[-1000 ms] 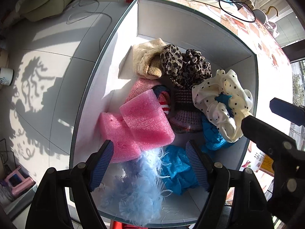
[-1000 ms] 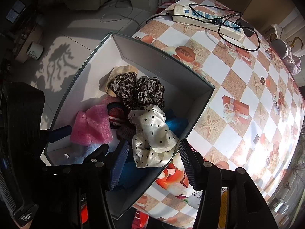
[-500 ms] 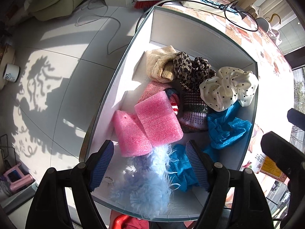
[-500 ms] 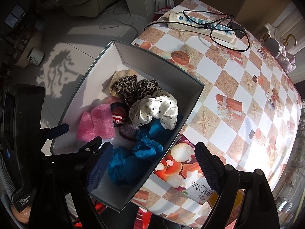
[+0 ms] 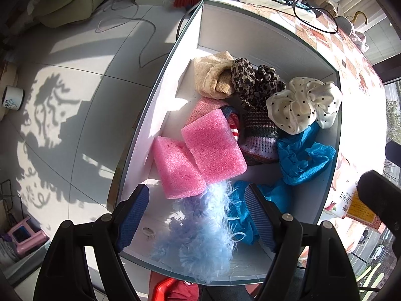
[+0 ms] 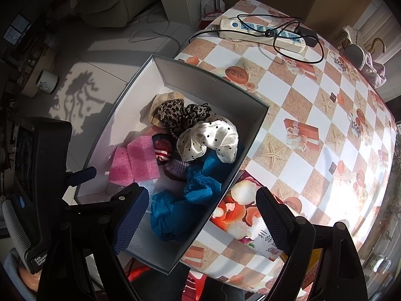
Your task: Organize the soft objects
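Box (image 6: 140,92) on counter (image 6: 313,105) edge holds soft objects. Left hand-held gripper (image 5: 196,215) wide open, empty, above fluffy blue piece (image 5: 198,233); right hand-held gripper (image 6: 203,215) open, empty, astride box wall.

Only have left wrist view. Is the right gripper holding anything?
Observer: No. The right gripper is open, with nothing between its fingers.
Operator: Where is it?
Observer: Above the box's right wall, with one finger over the tissue pack lying outside that wall.
Operator: Any soft items out on the table?
Observer: One pinkish cloth at the far corner of the table. I see no others on the part in view.
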A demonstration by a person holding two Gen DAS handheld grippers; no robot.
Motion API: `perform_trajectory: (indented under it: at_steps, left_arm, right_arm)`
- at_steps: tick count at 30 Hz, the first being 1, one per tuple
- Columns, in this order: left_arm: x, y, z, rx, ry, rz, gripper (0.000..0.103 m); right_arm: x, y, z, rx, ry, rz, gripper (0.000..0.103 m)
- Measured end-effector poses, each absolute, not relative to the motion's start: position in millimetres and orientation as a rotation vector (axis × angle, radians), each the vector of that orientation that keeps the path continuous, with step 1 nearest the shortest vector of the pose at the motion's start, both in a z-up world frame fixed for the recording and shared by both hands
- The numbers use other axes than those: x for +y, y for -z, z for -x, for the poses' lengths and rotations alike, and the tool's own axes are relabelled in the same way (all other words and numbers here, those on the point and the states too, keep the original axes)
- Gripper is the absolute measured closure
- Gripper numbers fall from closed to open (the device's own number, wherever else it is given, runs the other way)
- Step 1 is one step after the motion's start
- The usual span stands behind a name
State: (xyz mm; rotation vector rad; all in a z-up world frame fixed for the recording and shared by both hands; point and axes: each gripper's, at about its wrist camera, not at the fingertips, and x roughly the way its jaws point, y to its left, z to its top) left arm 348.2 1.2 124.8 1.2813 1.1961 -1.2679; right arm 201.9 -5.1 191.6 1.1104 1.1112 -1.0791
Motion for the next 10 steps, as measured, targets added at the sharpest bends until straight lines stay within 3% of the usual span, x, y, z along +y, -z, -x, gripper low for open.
perform_trajectory:
  at_steps: [10]
  left_arm:
    - [-1.2,-138.3,-354.3,1.163,1.375,-1.195,0.021]
  right_arm:
    - [-5.4,-191.6,-203.9,1.106,1.107,-1.125,0.015]
